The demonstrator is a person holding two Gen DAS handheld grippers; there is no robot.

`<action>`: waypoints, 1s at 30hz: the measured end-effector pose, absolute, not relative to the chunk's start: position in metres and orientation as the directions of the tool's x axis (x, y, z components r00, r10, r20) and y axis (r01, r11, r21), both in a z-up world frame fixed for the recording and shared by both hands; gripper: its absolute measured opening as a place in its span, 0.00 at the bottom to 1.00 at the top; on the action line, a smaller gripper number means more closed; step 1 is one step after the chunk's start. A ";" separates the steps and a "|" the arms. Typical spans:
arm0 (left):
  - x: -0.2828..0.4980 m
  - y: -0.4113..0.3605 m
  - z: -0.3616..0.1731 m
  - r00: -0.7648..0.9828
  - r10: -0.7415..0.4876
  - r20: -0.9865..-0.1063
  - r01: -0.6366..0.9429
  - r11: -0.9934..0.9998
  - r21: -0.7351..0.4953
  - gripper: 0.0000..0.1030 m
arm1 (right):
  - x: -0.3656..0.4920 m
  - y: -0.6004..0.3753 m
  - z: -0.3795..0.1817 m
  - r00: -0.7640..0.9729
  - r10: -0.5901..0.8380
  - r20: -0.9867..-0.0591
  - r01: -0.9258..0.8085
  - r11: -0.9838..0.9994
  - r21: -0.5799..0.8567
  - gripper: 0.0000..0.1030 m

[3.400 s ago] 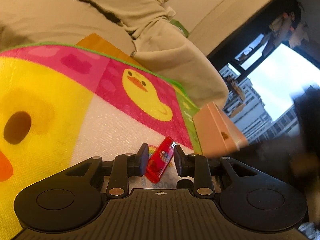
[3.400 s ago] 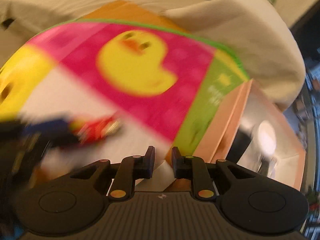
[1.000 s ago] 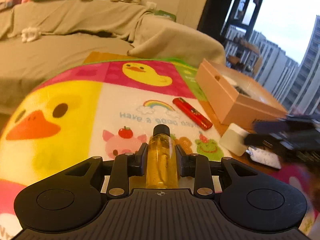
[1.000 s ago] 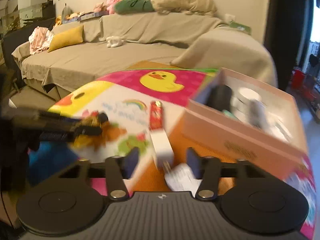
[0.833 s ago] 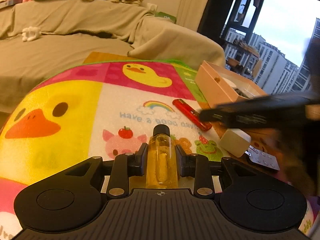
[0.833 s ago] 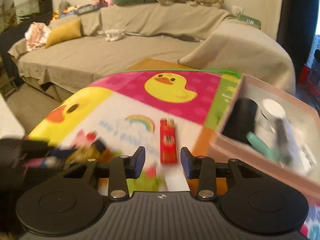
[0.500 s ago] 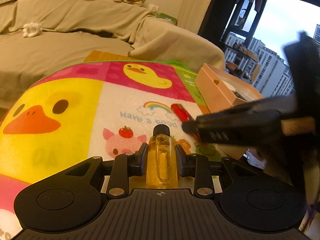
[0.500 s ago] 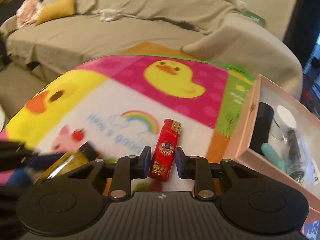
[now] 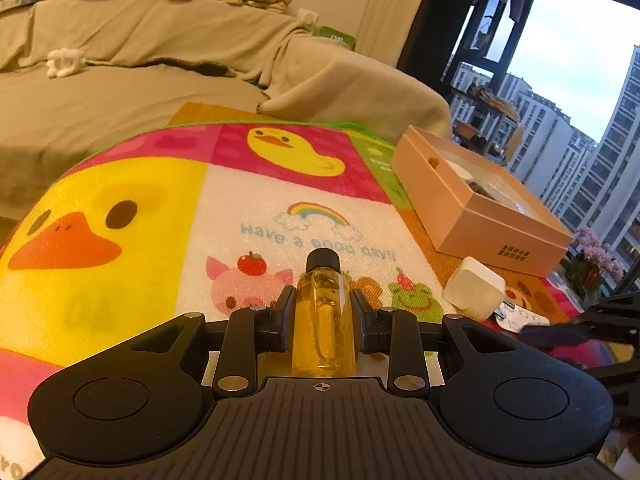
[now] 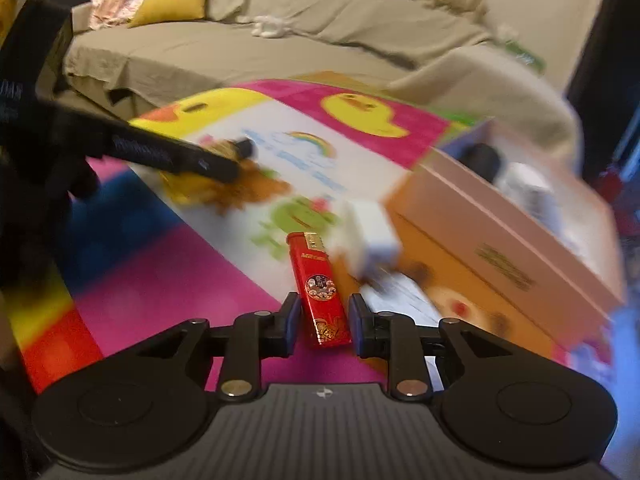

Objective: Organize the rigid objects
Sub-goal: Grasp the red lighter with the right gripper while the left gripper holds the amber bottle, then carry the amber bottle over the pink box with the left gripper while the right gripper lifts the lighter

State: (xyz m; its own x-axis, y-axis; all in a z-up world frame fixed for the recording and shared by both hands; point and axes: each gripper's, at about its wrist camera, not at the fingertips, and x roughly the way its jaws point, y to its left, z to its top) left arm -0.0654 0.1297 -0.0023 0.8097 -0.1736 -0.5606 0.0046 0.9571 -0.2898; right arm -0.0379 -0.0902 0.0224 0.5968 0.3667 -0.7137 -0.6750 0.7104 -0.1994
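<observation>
My left gripper (image 9: 323, 308) is shut on a small bottle of yellow liquid (image 9: 323, 320) with a black cap, held above the cartoon duck mat (image 9: 160, 200). My right gripper (image 10: 322, 320) is shut on a red lighter (image 10: 320, 288), lifted above the mat (image 10: 160, 272); this view is blurred by motion. An open pink cardboard box (image 9: 480, 204) stands at the mat's right edge and holds several items; it also shows in the right wrist view (image 10: 512, 236). The left gripper and its bottle show blurred at the left of the right wrist view (image 10: 180, 156).
A white charger block (image 9: 474, 288) and a blister pack (image 9: 520, 318) lie in front of the box. The charger (image 10: 372, 236) shows just beyond the lighter. A beige-covered sofa (image 9: 140, 60) runs behind the mat. Windows are at the right.
My right gripper closed on the red lighter and lifted it off the mat, swinging toward the near right. The lighter is gone from the left wrist view. The left gripper has held the bottle steady.
</observation>
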 end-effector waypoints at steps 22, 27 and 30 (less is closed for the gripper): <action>-0.064 0.116 0.000 0.804 -0.121 -0.582 -0.003 0.978 -0.207 0.31 | 0.002 -0.124 0.010 0.668 0.244 -0.704 -0.302 0.952 0.044 0.88; -0.060 0.116 0.002 0.802 -0.126 -0.583 -0.007 0.975 -0.220 0.31 | 0.000 -0.111 0.013 0.696 0.227 -0.682 -0.344 0.938 -0.039 0.79; -0.062 0.109 0.007 0.809 -0.169 -0.563 0.038 0.971 -0.237 0.31 | -0.014 -0.117 0.022 0.723 0.245 -0.646 -0.377 0.923 -0.073 0.79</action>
